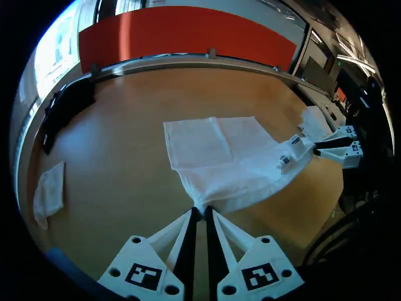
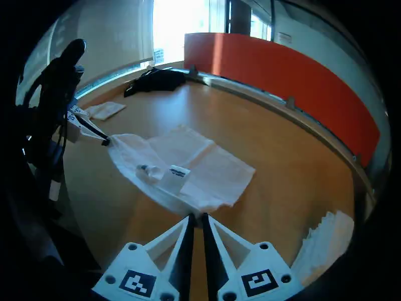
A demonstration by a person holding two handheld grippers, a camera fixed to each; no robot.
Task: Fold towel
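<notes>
A white towel (image 1: 220, 150) lies on the wooden table (image 1: 125, 150), its far half flat and its near edge raised. My left gripper (image 1: 200, 211) is shut on one near corner, which bunches at the fingertips. Off to the right, the right gripper (image 1: 315, 147) holds the other near corner, beside a small label (image 1: 294, 140). In the right gripper view the towel (image 2: 210, 170) spreads ahead, and my right gripper (image 2: 196, 215) is shut on its corner. The left gripper (image 2: 106, 142) pinches the opposite corner at the left, so the edge sags between the two.
A black bag or cloth (image 1: 67, 108) (image 2: 155, 79) sits by the table's far rim. A small folded white cloth (image 1: 49, 193) (image 2: 105, 110) lies apart from the towel. A stack of white towels (image 1: 316, 123) (image 2: 326, 236) rests near the edge. A red partition (image 1: 185, 35) backs the table.
</notes>
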